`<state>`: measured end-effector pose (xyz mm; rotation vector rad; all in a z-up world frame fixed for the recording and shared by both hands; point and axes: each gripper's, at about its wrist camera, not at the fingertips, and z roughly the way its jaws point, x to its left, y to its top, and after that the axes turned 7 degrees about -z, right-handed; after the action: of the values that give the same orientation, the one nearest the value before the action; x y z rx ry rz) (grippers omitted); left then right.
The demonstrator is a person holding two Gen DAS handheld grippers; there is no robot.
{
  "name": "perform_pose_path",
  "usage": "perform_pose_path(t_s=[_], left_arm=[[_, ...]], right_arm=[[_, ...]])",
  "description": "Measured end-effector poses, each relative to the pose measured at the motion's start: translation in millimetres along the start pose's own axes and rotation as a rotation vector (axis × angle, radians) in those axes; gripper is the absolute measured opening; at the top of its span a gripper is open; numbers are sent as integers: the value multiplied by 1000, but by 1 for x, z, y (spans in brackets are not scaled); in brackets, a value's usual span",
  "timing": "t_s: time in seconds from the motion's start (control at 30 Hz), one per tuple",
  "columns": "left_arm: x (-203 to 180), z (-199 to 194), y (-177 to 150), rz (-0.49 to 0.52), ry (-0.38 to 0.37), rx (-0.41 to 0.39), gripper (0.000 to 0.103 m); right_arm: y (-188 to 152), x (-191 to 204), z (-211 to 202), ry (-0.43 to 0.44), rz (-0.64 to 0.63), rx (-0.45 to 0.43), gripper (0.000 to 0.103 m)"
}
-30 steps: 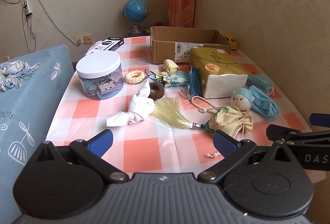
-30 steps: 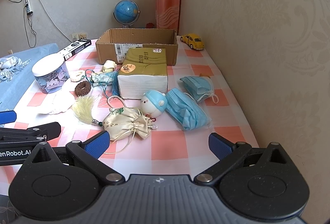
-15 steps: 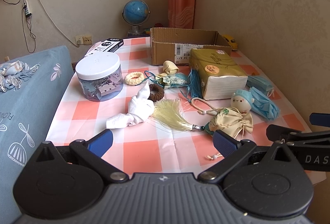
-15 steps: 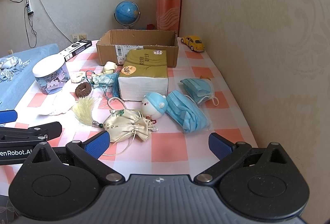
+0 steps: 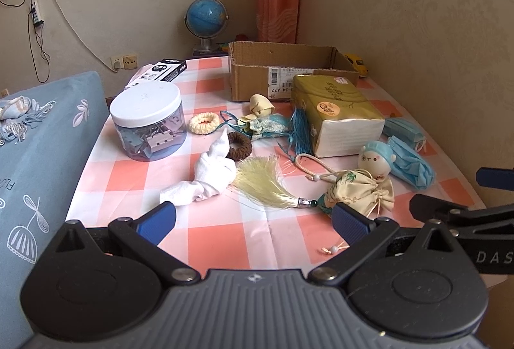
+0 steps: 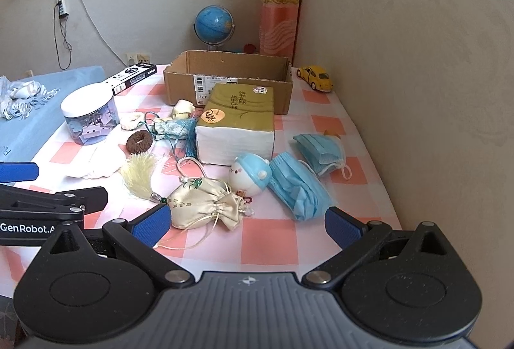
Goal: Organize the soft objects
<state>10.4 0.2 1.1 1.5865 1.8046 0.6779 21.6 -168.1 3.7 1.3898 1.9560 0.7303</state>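
Soft things lie on a checked tablecloth: a white cloth (image 5: 208, 178), a cream pouch (image 6: 205, 204) with a yellow tassel (image 5: 263, 180), a small doll in a blue cap (image 6: 250, 170), two blue face masks (image 6: 297, 185), brown (image 5: 239, 146) and cream (image 5: 202, 123) hair ties, and a teal sachet (image 5: 266, 126). A cardboard box (image 5: 289, 73) stands open at the back. My left gripper (image 5: 253, 222) is open and empty near the front edge, before the cloth. My right gripper (image 6: 247, 225) is open and empty, just before the pouch.
A gold tissue pack (image 6: 237, 121) lies in front of the box. A clear jar of clips (image 5: 147, 121) stands at the left. A black pen box (image 5: 167, 73), a globe (image 5: 207, 20) and a yellow toy car (image 6: 314, 77) are at the back. A blue sofa (image 5: 38, 137) is left, a wall right.
Both grippers have drawn slightly back and up from the table, so the objects look a little farther away. Nothing on the table has moved.
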Motion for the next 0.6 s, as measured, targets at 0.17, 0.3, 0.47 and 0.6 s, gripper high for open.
perform_pose_path(t_s=[0.17,0.3,0.47,0.6], left_arm=[[0,2,2,18,-17,-5,102],[3,5,5,28,-32,-13,102],[7,10,4,61,-28,-15,102],[15,15,4,62,-26,-11,102]], right_arm=[[1,-1,4,19,-21,-4,103],[1,-4,11,38,-39,-1,103],[-1,-7,23,76,-59,26,103],[1,-5,34,120,-61,32,103]])
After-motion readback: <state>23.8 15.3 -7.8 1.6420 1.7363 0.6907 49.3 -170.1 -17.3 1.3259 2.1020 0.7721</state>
